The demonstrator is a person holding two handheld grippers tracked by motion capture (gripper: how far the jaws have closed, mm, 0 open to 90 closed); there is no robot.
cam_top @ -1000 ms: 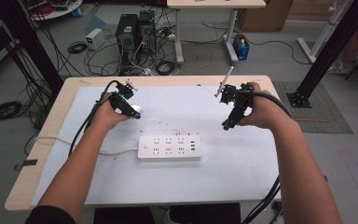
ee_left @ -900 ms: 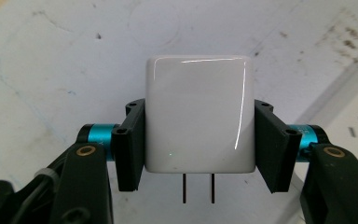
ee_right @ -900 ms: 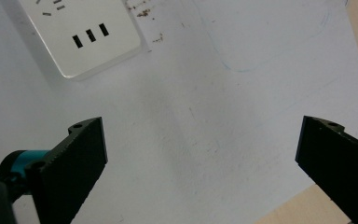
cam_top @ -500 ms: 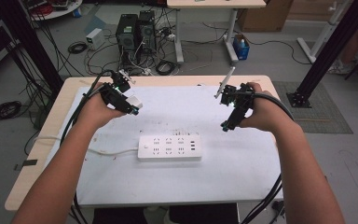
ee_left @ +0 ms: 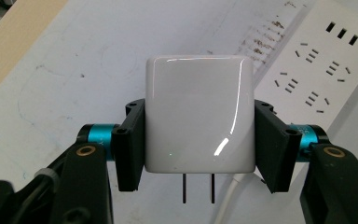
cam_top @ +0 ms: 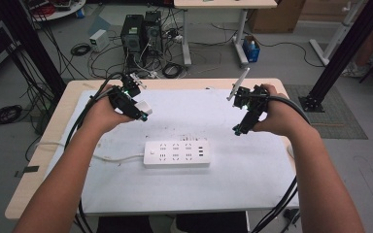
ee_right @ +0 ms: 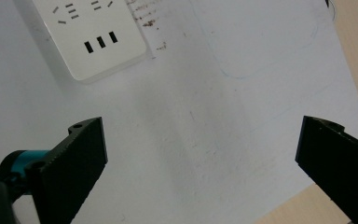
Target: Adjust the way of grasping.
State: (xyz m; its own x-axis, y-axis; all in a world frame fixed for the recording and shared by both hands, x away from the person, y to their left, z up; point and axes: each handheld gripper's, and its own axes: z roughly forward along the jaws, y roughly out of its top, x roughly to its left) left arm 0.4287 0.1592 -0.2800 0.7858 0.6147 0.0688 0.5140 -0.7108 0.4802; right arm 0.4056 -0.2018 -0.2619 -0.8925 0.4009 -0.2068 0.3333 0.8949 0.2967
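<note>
A white power strip (cam_top: pixel 176 154) lies in the middle of the white mat, its cord running off to the left; its sockets show at the upper right of the left gripper view (ee_left: pixel 321 60) and the upper left of the right gripper view (ee_right: pixel 91 32). My left gripper (cam_top: pixel 141 112) hovers above the mat's left part, shut on a white plug adapter (ee_left: pixel 199 116) whose two prongs point toward the camera. My right gripper (cam_top: pixel 239 127) hangs open over the mat's right part, nothing between its fingers (ee_right: pixel 81 158).
The white mat (cam_top: pixel 252 179) covers most of a wooden table (cam_top: pixel 34 165). Behind the table on the floor stand computer towers (cam_top: pixel 141 31) amid cables. A black frame post (cam_top: pixel 349 43) rises at the right.
My left gripper has moved up and away from the power strip, carrying the adapter toward the table's back left. The right gripper has barely moved.
</note>
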